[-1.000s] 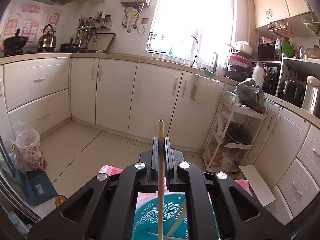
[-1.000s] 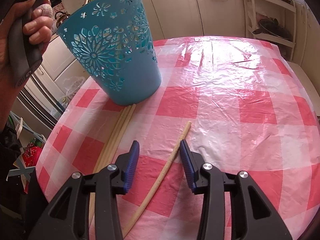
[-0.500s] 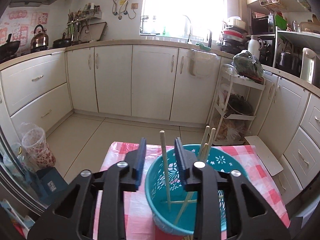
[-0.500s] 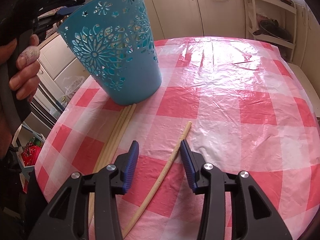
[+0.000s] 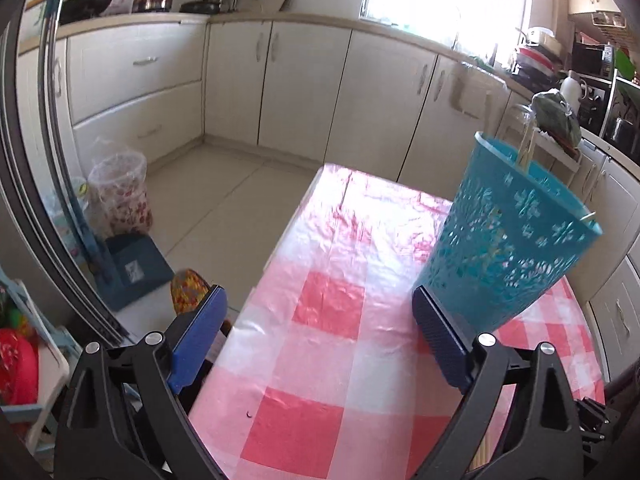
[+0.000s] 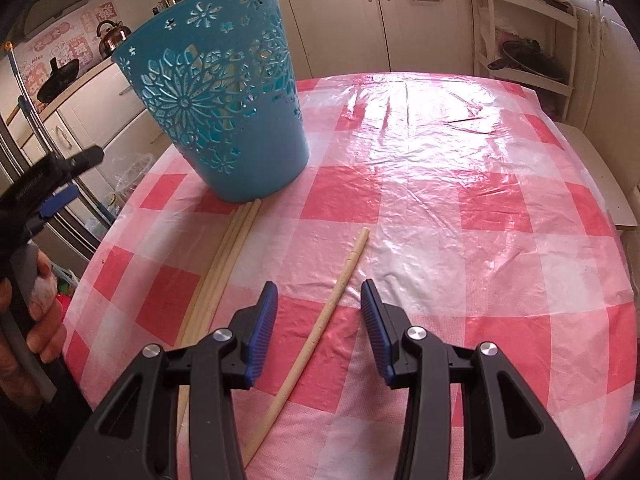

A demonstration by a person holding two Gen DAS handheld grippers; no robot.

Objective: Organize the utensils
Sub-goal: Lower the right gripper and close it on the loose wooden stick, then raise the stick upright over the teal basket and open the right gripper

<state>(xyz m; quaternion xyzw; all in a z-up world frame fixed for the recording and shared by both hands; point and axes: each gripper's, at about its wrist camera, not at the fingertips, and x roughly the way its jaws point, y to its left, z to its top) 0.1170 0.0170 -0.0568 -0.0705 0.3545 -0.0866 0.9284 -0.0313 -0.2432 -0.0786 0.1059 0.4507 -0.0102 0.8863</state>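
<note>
A teal cut-out basket (image 6: 224,112) stands on the pink checked tablecloth (image 6: 460,184); it also shows in the left wrist view (image 5: 508,240) with chopstick tips (image 5: 526,144) sticking out of its top. A single pale chopstick (image 6: 320,320) lies on the cloth, passing between the open fingers of my right gripper (image 6: 318,320). A bundle of chopsticks (image 6: 224,264) lies to its left, ends touching the basket's base. My left gripper (image 5: 320,328) is wide open and empty, low over the table's left edge; it also shows in the right wrist view (image 6: 52,184).
The table edge (image 5: 264,276) drops to the floor at left, with a floral bin (image 5: 120,192) and a blue box (image 5: 132,268) below. Kitchen cabinets (image 5: 304,88) line the back. A white rack (image 6: 532,40) stands behind the table's far right.
My left gripper opened, let the chopstick go into the basket, then moved down and left of it, opening wider. The right gripper stayed put over the single chopstick.
</note>
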